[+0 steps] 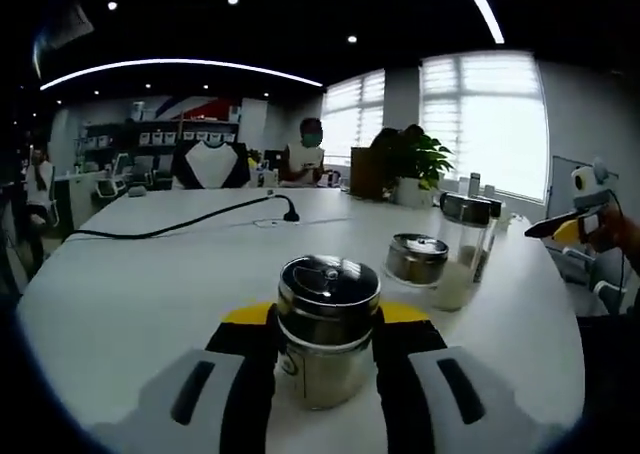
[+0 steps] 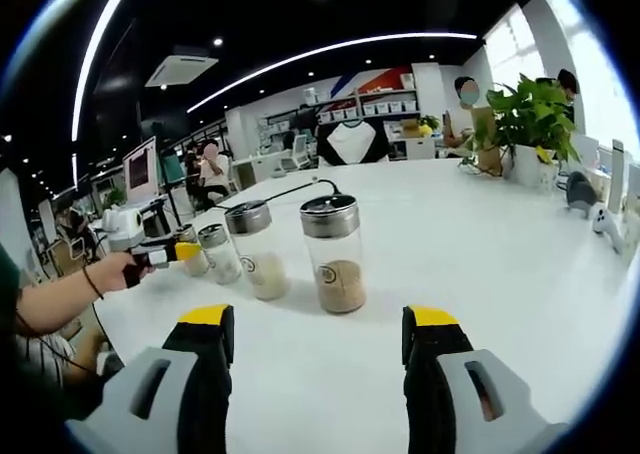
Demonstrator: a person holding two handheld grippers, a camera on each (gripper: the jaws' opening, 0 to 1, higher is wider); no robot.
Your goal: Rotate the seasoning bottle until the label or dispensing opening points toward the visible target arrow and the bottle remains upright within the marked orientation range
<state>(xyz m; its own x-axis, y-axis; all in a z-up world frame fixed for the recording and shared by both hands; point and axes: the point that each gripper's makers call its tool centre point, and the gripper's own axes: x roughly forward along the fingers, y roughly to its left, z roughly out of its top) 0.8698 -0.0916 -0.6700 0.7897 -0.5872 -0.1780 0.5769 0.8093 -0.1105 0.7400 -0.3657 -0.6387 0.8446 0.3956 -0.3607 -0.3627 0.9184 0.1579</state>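
Left gripper (image 1: 328,359) jaws closed on seasoning bottle (image 1: 327,329), upright on white table (image 1: 150,284). Two more bottles (image 1: 455,249) beyond to right, black cable (image 1: 180,222) farther back. Right gripper (image 2: 318,349) jaws wide apart, nothing between; three bottles in row ahead, nearest (image 2: 335,254) part-filled with brown granules. Potted plant (image 2: 525,124) on table; office shelves behind.
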